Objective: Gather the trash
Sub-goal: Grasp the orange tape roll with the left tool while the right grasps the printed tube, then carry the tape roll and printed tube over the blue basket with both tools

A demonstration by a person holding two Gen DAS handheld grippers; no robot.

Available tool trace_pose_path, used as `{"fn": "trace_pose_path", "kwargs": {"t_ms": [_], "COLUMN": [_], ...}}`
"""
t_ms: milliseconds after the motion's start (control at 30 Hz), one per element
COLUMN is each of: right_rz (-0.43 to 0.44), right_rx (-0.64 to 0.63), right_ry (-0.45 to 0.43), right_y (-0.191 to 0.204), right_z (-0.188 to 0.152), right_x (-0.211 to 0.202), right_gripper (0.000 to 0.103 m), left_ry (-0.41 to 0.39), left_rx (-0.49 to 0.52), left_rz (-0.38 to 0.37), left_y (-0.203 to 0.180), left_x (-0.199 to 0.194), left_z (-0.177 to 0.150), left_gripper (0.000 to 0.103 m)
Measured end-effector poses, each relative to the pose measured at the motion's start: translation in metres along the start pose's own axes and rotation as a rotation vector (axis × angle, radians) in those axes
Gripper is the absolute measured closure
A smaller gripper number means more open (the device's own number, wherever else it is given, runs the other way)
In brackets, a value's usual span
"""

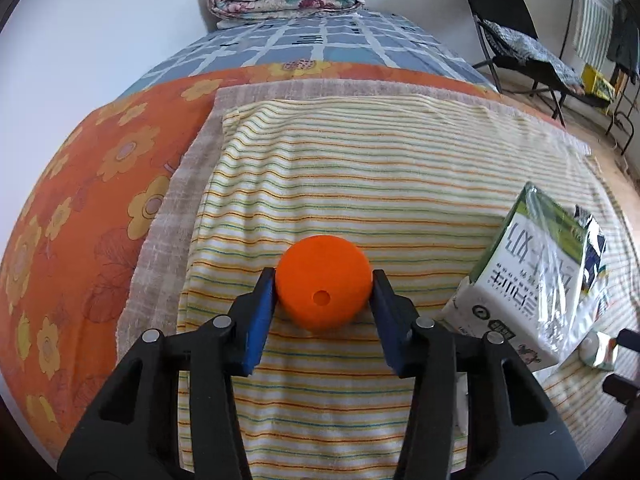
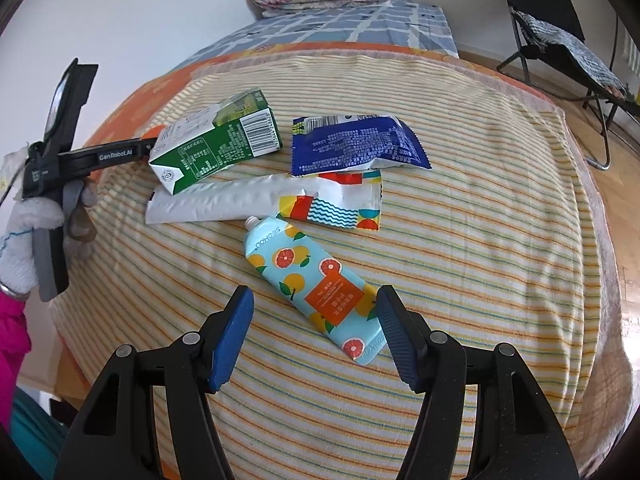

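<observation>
The left gripper (image 1: 324, 294) fingers clamp the orange ball (image 1: 323, 282), while the right gripper (image 2: 316, 332) stands open, the tube (image 2: 312, 286) lying diagonally between its fingers.

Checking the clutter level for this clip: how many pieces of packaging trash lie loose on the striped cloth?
4. Green carton at the back left, blue wrapper to its right, white patterned pouch in front of both, orange-print tube nearest the right gripper. The carton may hide more.

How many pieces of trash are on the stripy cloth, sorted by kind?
Cartons: 1, the green milk carton
Wrappers: 2, the blue wrapper and the white patterned wrapper
Tubes: 1, the orange-print tube
Balls: 1, the orange ball
Total: 5
</observation>
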State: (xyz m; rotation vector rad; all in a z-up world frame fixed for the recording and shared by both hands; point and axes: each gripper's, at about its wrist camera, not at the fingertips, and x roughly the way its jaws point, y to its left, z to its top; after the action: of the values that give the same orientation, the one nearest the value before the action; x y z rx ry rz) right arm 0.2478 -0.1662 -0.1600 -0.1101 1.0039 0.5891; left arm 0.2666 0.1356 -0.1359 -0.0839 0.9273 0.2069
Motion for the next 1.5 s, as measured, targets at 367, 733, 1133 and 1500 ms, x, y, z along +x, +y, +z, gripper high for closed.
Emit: {"fn": "trace_pose_path", "kwargs": {"t_ms": [367,733,1133,1500], "right_rz": [-0.076,-0.013,0.038,0.054], "right_rx": [-0.192,-0.133,-0.074,-0.075], "right_ry": [0.025,-0.037,-0.107,-0.186], "right_y": [0.020,0.027,0.024,0.036], "right_z": [0.003,0.008,0.009,-0.001], "right_x": [0.014,-0.009,-0.045,-0.088], "right_gripper": [0.040,0.095,0.099,0.099], "left_ry": [-0.010,-0.027,-0.078,-0.141], "left_rx": [-0.037,-0.186,-0.120,-0.053], "left_rz": [-0.046,-0.157,-0.133,-0.189], "left_y": [0.005,0.031,0.025,-0.005], "left_x": [-0.010,-0.036,-0.081,-0.141], "left_z": [0.002,0.011,0.003,-0.019], "left_gripper": [0.056,0.056,0.056,0.056]}}
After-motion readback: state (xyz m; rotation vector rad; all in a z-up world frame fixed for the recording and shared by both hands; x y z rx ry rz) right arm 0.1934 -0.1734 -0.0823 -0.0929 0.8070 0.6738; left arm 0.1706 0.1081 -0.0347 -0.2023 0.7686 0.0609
